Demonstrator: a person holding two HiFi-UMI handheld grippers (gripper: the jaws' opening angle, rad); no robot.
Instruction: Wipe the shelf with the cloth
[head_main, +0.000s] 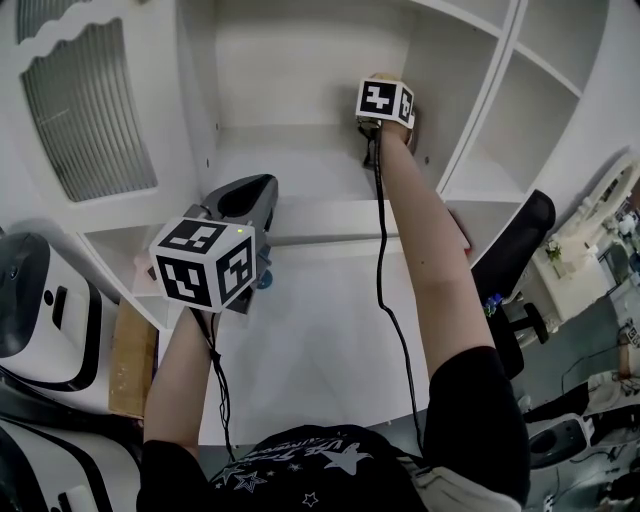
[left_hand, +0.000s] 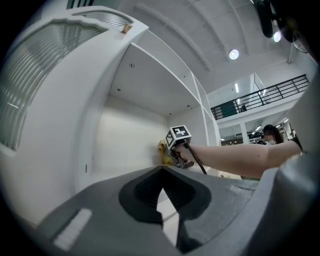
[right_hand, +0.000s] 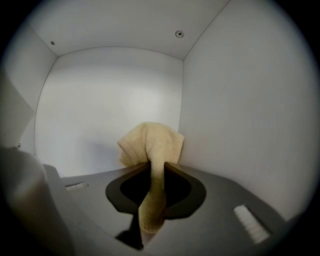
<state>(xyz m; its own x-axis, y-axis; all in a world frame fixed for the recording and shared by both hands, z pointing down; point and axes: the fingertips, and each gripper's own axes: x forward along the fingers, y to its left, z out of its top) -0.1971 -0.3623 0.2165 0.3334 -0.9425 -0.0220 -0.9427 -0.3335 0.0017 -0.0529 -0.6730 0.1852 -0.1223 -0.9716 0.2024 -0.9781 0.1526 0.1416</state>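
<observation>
A yellow-beige cloth (right_hand: 150, 142) is pinched between the jaws of my right gripper (right_hand: 156, 165), bunched ahead of the tips with a strip trailing back. It sits in the back right corner of the white shelf compartment (head_main: 300, 165), close to the right wall (right_hand: 240, 100). In the head view my right gripper (head_main: 383, 105) reaches deep into that compartment. The left gripper view shows the cloth (left_hand: 163, 151) against the back wall beside the right gripper (left_hand: 177, 152). My left gripper (head_main: 243, 203) hovers at the compartment's front left edge, its jaws together and holding nothing (left_hand: 161, 171).
A louvered cabinet door (head_main: 85, 110) stands open at the left. More open compartments (head_main: 525, 110) lie to the right. Below the shelf is a white tabletop (head_main: 320, 340), with a cardboard piece (head_main: 130, 360) and white-and-black machines (head_main: 35, 310) at the left. An office chair (head_main: 520, 250) stands at the right.
</observation>
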